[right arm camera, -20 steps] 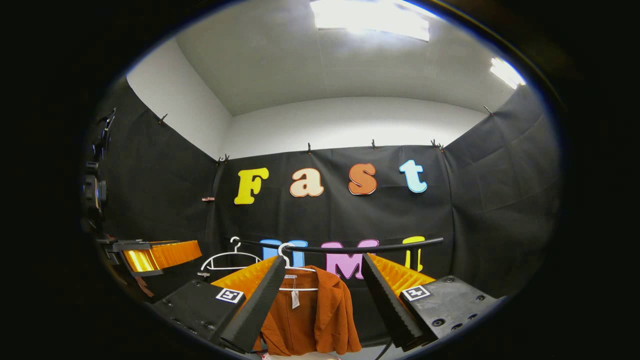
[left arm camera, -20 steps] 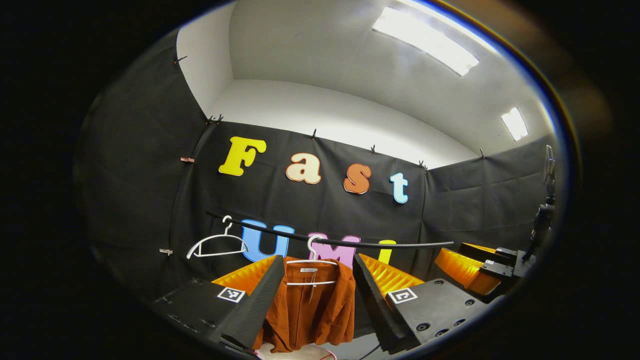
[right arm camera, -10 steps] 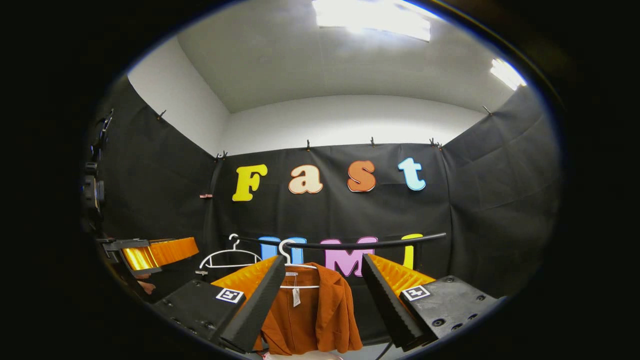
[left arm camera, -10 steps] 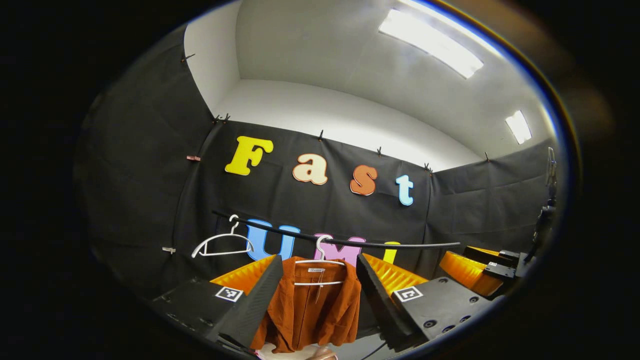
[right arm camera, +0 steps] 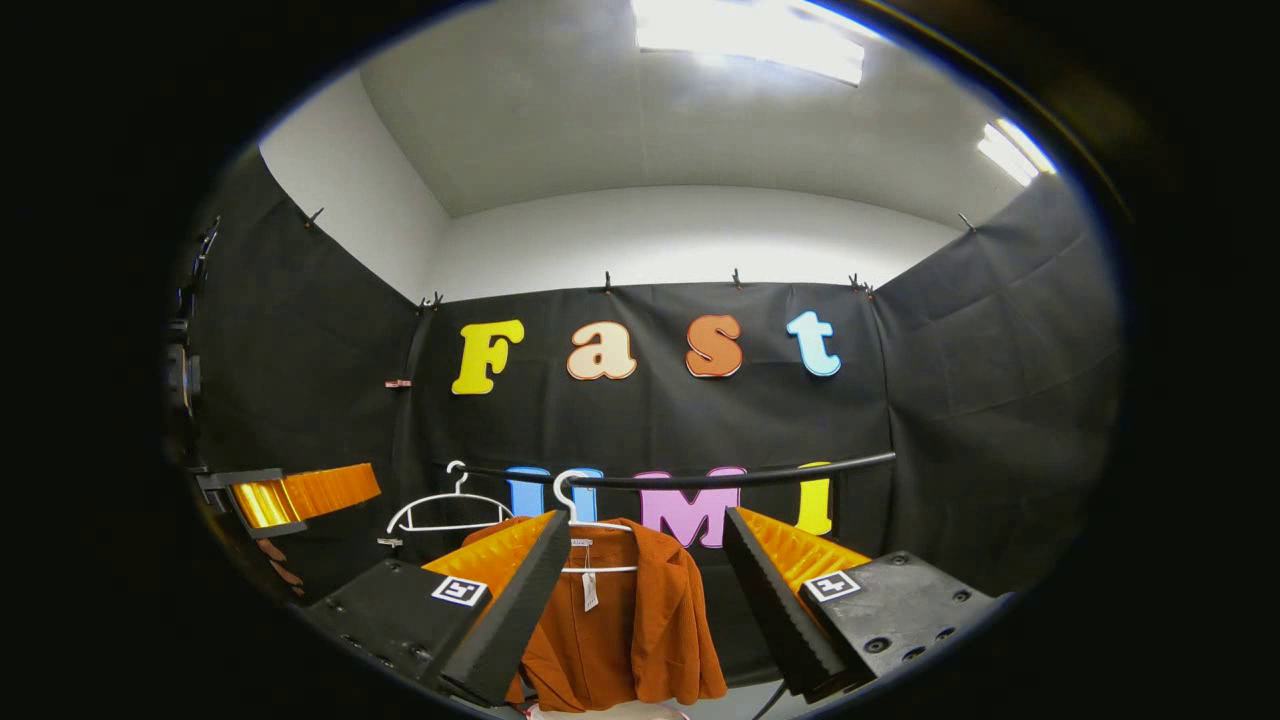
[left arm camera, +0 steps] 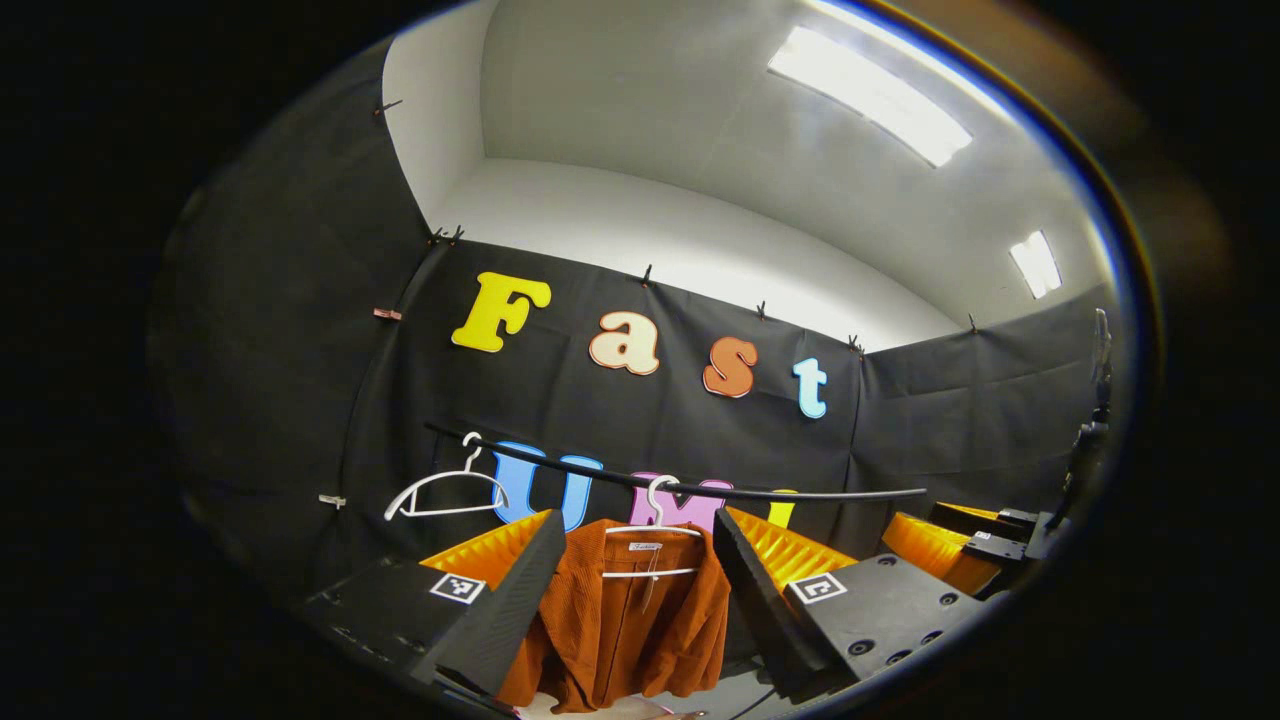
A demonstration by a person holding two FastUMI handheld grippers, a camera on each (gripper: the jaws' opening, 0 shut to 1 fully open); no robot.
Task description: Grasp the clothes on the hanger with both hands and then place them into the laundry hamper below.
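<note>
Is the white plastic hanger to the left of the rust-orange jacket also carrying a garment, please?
No, the white plastic hanger hangs bare on the black rail, while the rust-orange jacket hangs on another hanger beside it.

At six o'clock the orange jacket's hem runs off the left gripper view's edge; a pale object beneath is too cropped to identify.

Rust-orange corduroy jacket hangs on a white hanger from black rail, framed between left gripper's spread fingers; contact apparently none.
</note>
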